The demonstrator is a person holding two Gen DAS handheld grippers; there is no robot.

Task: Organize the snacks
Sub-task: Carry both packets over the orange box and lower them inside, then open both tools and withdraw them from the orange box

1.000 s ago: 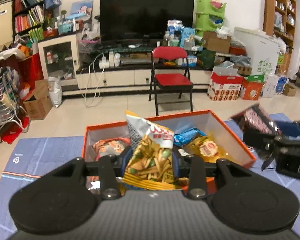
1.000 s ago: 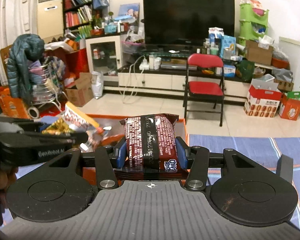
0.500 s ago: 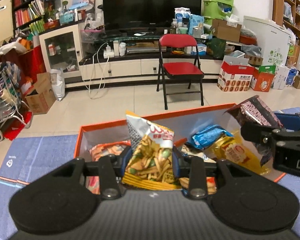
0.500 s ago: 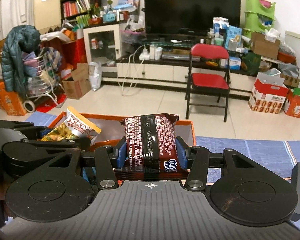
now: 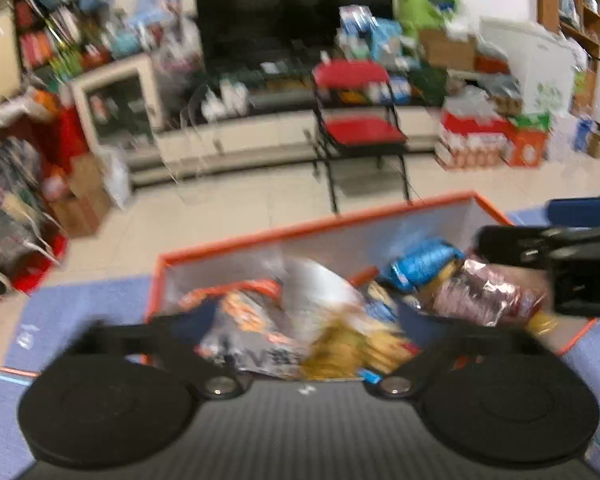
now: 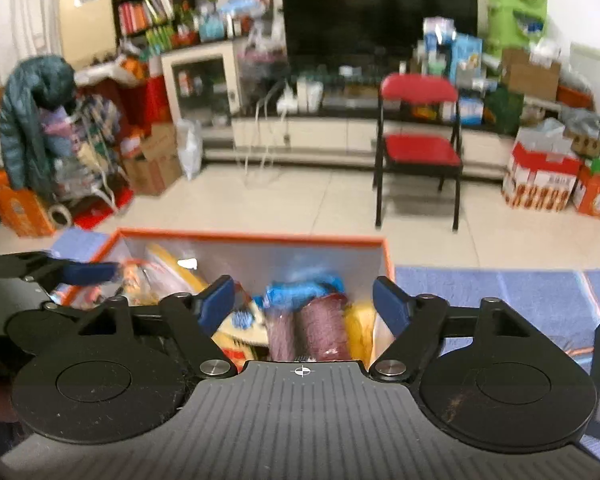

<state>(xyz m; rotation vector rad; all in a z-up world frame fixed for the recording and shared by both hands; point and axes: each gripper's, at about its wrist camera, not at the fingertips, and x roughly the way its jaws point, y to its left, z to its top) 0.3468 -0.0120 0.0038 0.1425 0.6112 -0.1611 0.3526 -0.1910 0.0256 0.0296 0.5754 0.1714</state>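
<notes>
An orange-rimmed box [image 5: 312, 230] [image 6: 252, 236] on the blue mat holds several snack bags. My left gripper [image 5: 306, 320] is open over its near left part, with the yellow-green chip bag [image 5: 340, 344] lying in the box between the spread fingers; the view is blurred. My right gripper [image 6: 304, 300] is open over the box's right part. The dark red snack bag [image 6: 320, 328] [image 5: 484, 300] lies in the box below it, next to a blue bag [image 6: 300, 290] and a yellow bag [image 6: 356, 328].
A blue mat [image 6: 500, 296] covers the table around the box. Beyond the table edge stand a red folding chair [image 6: 420, 152], a TV cabinet [image 6: 340, 128], cardboard boxes [image 6: 540, 180] and a cluttered cart with a jacket [image 6: 32, 120].
Both grippers opened and let go of their bags. The chip bag and the dark red bag dropped into the box. Both grippers moved lower and closer over the box.
</notes>
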